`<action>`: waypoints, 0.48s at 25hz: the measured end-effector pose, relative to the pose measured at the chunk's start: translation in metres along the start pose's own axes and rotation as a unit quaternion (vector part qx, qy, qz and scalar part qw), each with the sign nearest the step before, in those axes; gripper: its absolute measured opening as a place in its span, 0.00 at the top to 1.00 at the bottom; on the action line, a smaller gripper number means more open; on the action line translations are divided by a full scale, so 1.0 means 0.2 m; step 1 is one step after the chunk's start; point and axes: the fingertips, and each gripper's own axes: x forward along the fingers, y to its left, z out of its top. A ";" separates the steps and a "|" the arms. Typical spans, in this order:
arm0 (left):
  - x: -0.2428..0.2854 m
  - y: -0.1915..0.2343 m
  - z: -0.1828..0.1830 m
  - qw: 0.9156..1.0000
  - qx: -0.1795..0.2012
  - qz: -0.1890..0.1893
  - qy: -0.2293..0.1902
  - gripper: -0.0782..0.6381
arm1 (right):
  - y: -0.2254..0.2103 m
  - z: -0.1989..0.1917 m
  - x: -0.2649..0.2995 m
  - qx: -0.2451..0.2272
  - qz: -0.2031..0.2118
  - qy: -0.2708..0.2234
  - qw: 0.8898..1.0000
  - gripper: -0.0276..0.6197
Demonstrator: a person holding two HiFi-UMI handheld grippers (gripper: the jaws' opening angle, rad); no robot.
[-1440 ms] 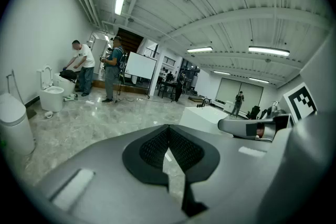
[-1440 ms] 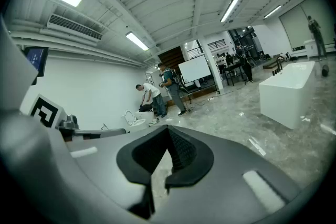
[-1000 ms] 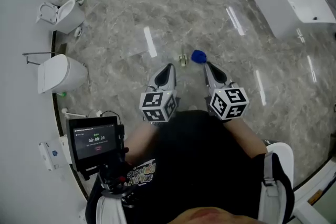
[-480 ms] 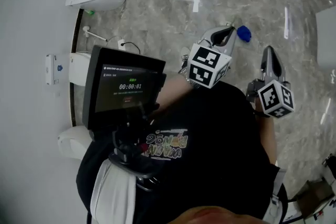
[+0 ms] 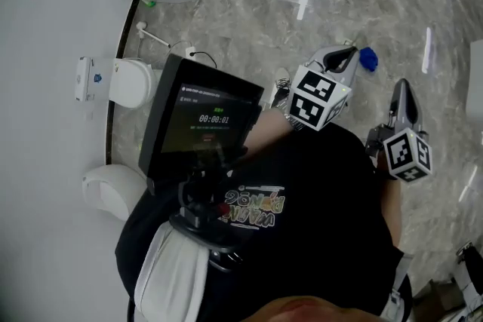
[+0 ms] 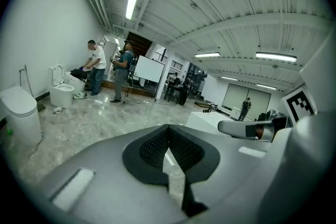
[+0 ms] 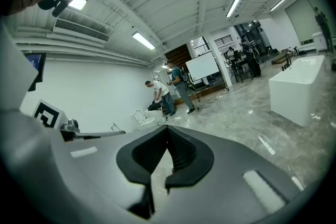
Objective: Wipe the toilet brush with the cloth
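With the left hand-held gripper (image 5: 352, 51) and right hand-held gripper (image 5: 404, 84) both closed and empty, the blue cloth (image 5: 367, 59) on the glossy floor (image 5: 249, 4), upper right, may simply get pushed away unless the jaws part first.

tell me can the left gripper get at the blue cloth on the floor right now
Probably not yet: the left gripper is shut and held at waist height, while the blue cloth lies on the floor below. Nothing blocks the way; it needs lowering and opening.
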 end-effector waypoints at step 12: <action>-0.01 0.07 -0.04 1.000 -0.003 0.024 0.005 0.89 | 0.05 -0.05 0.09 0.016 0.044 -0.002 0.999 0.95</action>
